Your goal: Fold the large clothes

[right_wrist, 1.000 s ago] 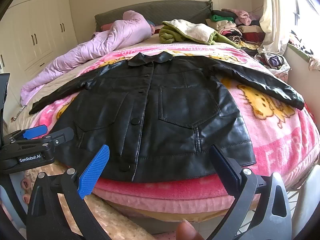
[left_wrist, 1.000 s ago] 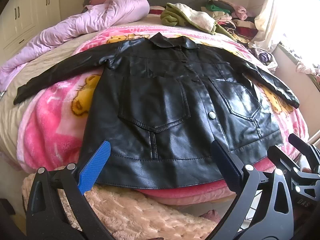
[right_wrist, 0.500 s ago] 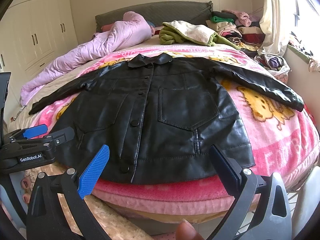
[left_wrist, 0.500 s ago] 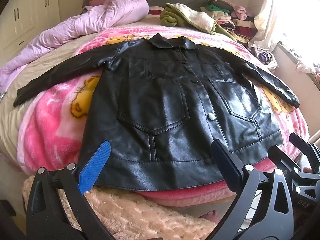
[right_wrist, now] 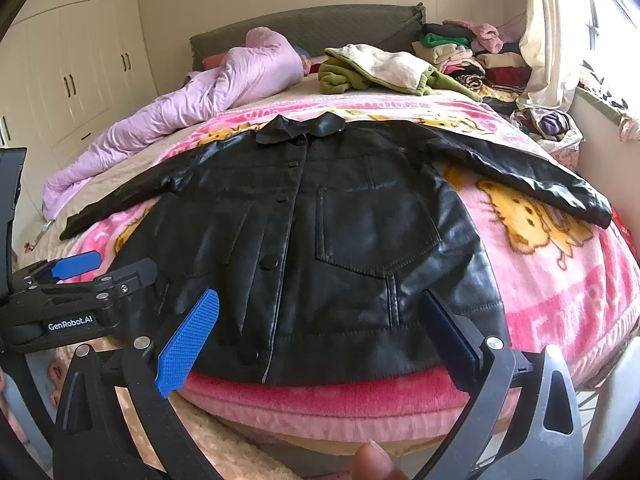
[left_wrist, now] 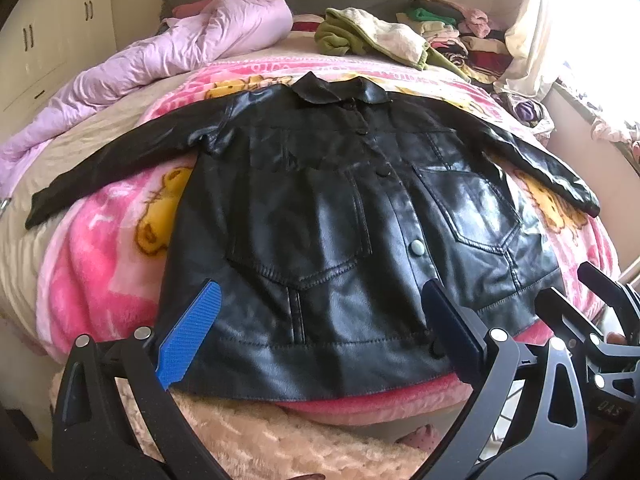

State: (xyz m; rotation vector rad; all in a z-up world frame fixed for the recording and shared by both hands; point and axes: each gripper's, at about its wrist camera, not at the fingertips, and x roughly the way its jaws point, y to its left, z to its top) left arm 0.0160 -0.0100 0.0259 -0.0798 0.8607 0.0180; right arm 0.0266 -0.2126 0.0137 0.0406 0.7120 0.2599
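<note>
The black glossy leather jacket (left_wrist: 320,220) lies buttoned and spread flat on the pink cartoon-print blanket (left_wrist: 100,264), sleeves out; its slick, stiff hem could slip from a shallow pinch. The left gripper (left_wrist: 320,332) and right gripper (right_wrist: 316,332) hover spread wide and empty just short of that hem, barely nearer than a second ago.

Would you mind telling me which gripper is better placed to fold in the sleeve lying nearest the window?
Probably the right gripper: it hovers open on the window side of the black leather jacket, nearer that sleeve.
</note>
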